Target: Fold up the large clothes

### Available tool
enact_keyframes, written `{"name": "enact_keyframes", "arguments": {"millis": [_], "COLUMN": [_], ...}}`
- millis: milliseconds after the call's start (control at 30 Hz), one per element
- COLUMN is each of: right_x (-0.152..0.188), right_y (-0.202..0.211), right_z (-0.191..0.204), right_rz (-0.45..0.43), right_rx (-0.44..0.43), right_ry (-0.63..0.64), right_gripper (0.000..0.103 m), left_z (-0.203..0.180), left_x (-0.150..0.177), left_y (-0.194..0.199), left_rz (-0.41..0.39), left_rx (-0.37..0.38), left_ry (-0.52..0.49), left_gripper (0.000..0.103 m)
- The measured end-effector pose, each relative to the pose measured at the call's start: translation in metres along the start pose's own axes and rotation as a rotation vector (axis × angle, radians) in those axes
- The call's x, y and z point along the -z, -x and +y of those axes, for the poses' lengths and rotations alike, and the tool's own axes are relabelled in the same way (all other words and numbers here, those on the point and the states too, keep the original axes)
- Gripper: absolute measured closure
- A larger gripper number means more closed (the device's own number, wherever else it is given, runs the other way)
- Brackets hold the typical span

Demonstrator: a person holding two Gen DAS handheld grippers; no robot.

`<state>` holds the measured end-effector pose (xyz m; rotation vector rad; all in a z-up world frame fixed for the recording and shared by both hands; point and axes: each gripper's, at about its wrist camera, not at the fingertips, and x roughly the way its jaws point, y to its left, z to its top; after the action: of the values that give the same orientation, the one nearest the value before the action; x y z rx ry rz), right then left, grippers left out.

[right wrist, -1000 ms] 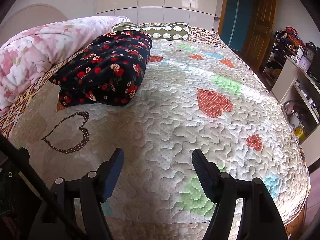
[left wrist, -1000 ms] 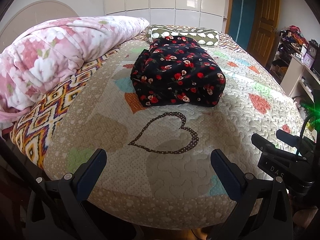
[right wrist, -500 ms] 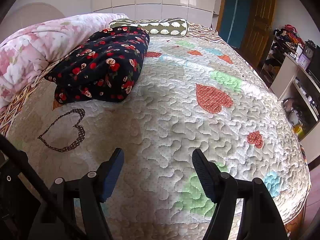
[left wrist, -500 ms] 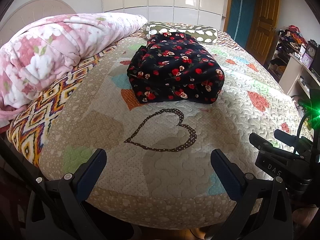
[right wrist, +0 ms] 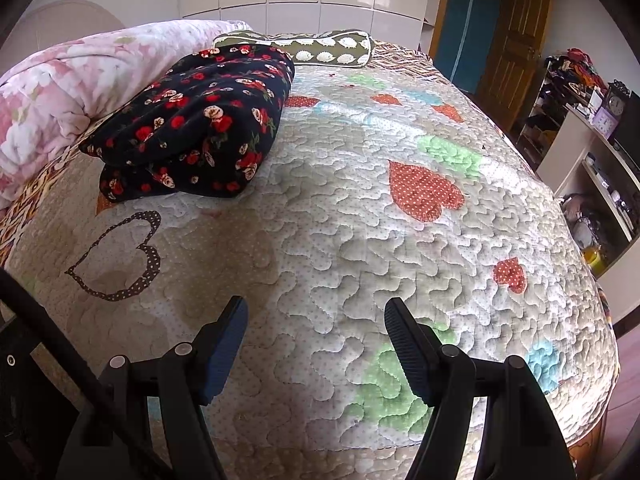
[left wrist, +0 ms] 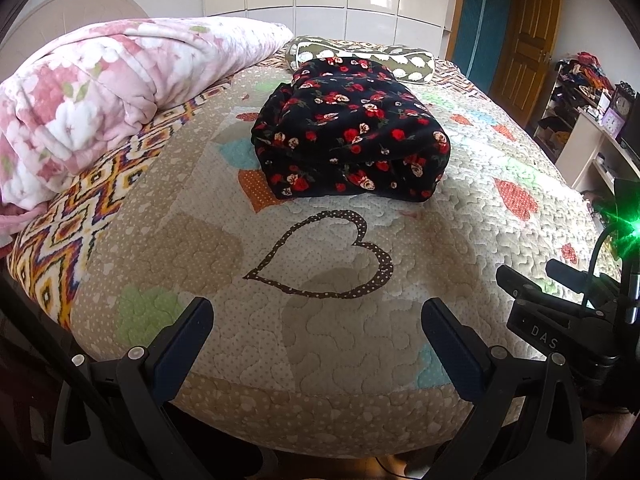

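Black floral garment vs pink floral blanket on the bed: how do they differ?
The black floral garment is dark with small red and cream roses; the pink floral blanket is pale with large blurry blossoms. The garment is a compact, flat folded stack; the blanket is a much bigger, puffy roll. The garment lies mid-bed on the heart quilt; the blanket lies along the bed's left side. Both are floral, and neither is held.

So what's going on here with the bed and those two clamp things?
A person is folding clothes using a handheld gripper in each hand. The black floral garment already lies folded in a bundle on the quilted bedspread, beside a pink floral blanket. The left gripper and the right gripper both hover open near the bed's edge, touching nothing.
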<state>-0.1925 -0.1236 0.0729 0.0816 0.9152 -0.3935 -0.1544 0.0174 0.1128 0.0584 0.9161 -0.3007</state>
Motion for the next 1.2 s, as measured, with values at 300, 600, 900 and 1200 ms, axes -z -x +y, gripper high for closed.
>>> {"name": "enact_keyframes", "arguments": {"millis": [300, 600, 900, 1200], "right_x": [0.0015, 0.0033, 0.0035, 0.0035], "right_y": [-0.0005, -0.0008, -0.0019, -0.0037], "right_z": [0.0029, 0.0016, 0.0028, 0.0045], "right_rz": [0.006, 0.015, 0.020, 0.027], "right_rx": [0.006, 0.012, 0.016, 0.017], "right_ry": [0.001, -0.003, 0.003, 0.015], "right_gripper": [0.028, 0.027, 0.027, 0.027], "left_z": [0.0004, -0.0019, -0.0010, -0.0003], "left_x": [0.0006, 0.0026, 0.0035, 0.0035], "left_y": [0.0000, -0.0007, -0.0025, -0.0033], "left_rz": [0.002, 0.006, 0.018, 0.021], "left_rx": [0.003, 0.008, 0.017, 0.018], "left_ry": [0.004, -0.002, 0.000, 0.000], "left_gripper": [0.000, 0.000, 0.000, 0.000]}}
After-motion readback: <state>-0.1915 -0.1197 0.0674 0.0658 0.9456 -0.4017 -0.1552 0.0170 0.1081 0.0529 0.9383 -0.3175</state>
